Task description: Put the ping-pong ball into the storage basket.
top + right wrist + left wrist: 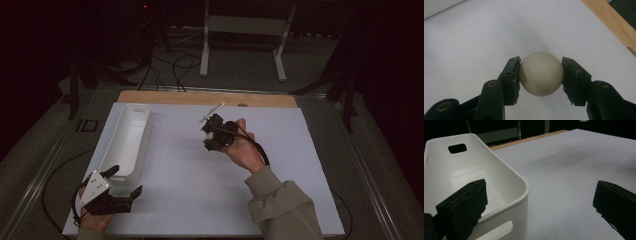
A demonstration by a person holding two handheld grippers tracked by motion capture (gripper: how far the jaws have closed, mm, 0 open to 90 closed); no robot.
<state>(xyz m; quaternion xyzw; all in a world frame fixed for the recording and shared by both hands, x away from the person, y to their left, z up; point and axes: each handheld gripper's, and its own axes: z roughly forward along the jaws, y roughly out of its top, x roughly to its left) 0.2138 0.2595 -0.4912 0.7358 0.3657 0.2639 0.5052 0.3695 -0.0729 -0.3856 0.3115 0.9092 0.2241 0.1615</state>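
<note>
We clamp a cream-white ball [541, 74] between the two black pads of the right gripper [541, 75], above the white sheet [200, 190] that covers the table, toward its far edge and a little right of the middle, well apart from the white plastic bin [141, 111] that stands along the sheet's left edge. The left gripper [125, 183] waits at the near left corner with its jaws spread wide and nothing between them, one jaw over the bin's near end, the other over the sheet. The risk, as we judge it, lies in the grip itself: the pads meet the ball only at two opposite points on a smooth round surface, so a jolt or a tilt of the hand could squirt it out, and on the flat sheet it would roll freely, perhaps past the wooden strip [614, 22] at the far edge. Should the bin be its destination, letting go too high could make it bounce off the hard bottom or rim. The ball looks solid, glossy and evenly off-white, with one tiny dark speck on its left side and no seam or marking we can make out.
</note>
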